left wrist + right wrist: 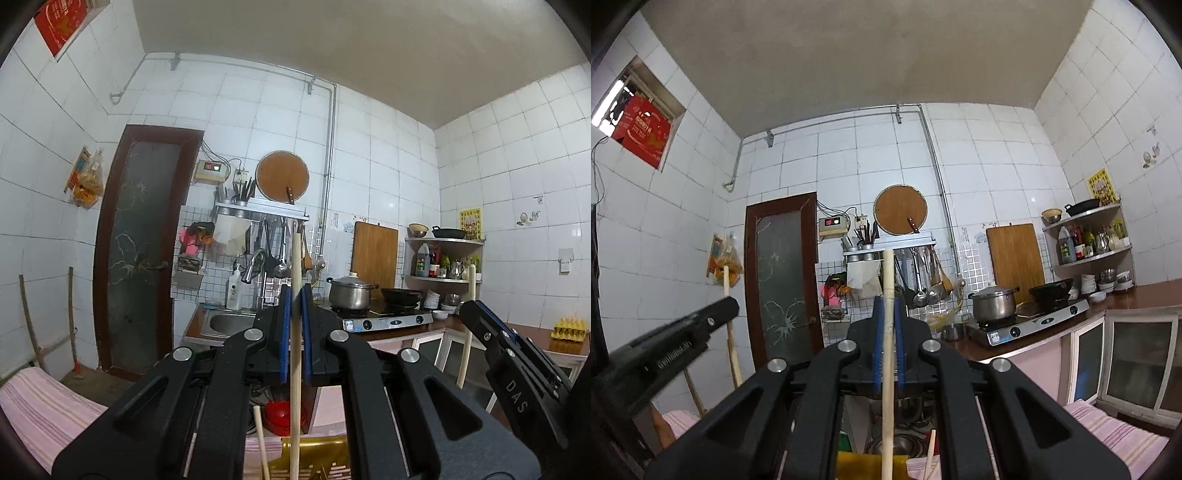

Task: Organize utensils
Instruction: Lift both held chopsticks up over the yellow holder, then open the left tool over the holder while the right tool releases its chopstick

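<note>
Both tongs up in the air, each with a chopstick nipped between its blue pads. My left gripper is closed down on a pale wooden chopstick, jaws drawn in to the width of the stick. It runs straight up and down through the grip, top end poking above my fingertips, lower end dropping out of view beneath me. My right gripper is the same story: clamped tight on a second chopstick, upright, tilted barely at all.

From the left tongs, the right ones sit off to my right and a little ahead, stick showing beside them. From the right tongs, the left ones are off to my left.

Now the relation that matters. Directly below both grips, under the lower ends of the sticks, is a yellow-gold holder, also showing at the bottom of the right view. The long axis of each stick points down toward it, so I judge the move is a straight lowering. Neither hand looks clearly nearer.

A loose chopstick leans just left of my left stick, and another lies just right of my right one. Those could snag a descending tip. A red bowl sits beyond the holder. The stove, pot and sink are far ahead, well apart from all this.
</note>
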`<action>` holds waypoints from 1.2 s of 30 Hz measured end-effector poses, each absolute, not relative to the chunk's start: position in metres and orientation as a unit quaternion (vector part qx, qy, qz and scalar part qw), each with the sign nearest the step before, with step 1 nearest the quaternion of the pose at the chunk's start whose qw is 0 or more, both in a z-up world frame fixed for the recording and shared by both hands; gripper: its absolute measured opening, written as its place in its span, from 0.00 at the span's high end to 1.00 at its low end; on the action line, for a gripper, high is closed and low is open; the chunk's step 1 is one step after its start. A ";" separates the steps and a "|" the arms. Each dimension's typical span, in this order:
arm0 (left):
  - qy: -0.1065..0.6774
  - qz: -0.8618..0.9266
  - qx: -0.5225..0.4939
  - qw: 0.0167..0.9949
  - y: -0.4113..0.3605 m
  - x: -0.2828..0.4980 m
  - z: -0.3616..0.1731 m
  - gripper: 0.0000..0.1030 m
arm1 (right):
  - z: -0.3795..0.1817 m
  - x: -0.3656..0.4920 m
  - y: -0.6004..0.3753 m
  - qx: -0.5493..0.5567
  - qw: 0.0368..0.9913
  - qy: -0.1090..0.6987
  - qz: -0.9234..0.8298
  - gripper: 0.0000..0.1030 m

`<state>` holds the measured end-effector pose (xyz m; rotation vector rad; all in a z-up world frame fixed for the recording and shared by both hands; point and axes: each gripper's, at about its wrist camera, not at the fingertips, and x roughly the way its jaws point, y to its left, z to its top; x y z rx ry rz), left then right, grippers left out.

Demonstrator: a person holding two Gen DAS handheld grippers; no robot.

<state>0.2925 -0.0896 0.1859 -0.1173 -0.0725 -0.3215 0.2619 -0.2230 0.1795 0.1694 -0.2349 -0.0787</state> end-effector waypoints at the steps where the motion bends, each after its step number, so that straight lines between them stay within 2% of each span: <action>1: -0.036 -0.157 -0.055 0.985 -0.093 0.298 0.181 0.96 | 0.176 0.266 -0.224 0.086 0.988 -0.118 -0.041 0.94; 12: 0.016 -0.145 -0.049 0.988 -0.101 0.339 0.128 0.96 | 0.130 0.299 -0.231 0.090 0.990 -0.092 -0.053 0.94; 23: 0.045 -0.130 -0.038 0.990 -0.096 0.332 0.119 0.95 | 0.109 0.304 -0.239 0.093 0.994 -0.025 -0.053 0.94; 24: 0.052 -0.128 -0.038 0.990 -0.092 0.329 0.122 0.90 | 0.109 0.304 -0.239 0.092 0.994 -0.017 -0.050 0.93; 26: 0.058 -0.126 -0.040 0.990 -0.087 0.321 0.128 0.68 | 0.111 0.304 -0.239 0.085 0.995 0.012 -0.045 0.93; 27: 0.057 -0.122 -0.042 0.990 -0.082 0.315 0.132 0.49 | 0.113 0.301 -0.238 0.078 0.995 0.026 -0.049 0.91; 28: 0.051 -0.117 -0.046 0.991 -0.076 0.304 0.138 0.36 | 0.116 0.298 -0.238 0.074 0.995 0.039 -0.053 0.85; 30: 0.047 -0.113 -0.046 0.991 -0.067 0.289 0.147 0.25 | 0.120 0.287 -0.240 0.076 0.994 0.051 -0.058 0.43; 31: 0.051 -0.115 -0.044 0.991 -0.062 0.280 0.153 0.19 | 0.122 0.281 -0.241 0.073 0.994 0.055 -0.063 0.41; 33: 0.057 -0.117 -0.039 0.991 -0.050 0.262 0.160 0.15 | 0.127 0.269 -0.240 0.060 0.993 0.067 -0.074 0.39; 34: 0.060 -0.117 -0.038 0.991 -0.045 0.256 0.161 0.08 | 0.129 0.262 -0.240 0.056 0.993 0.076 -0.077 0.38; 36: 0.076 -0.119 -0.036 0.989 -0.034 0.243 0.162 0.05 | 0.130 0.249 -0.239 0.056 0.991 0.092 -0.077 0.28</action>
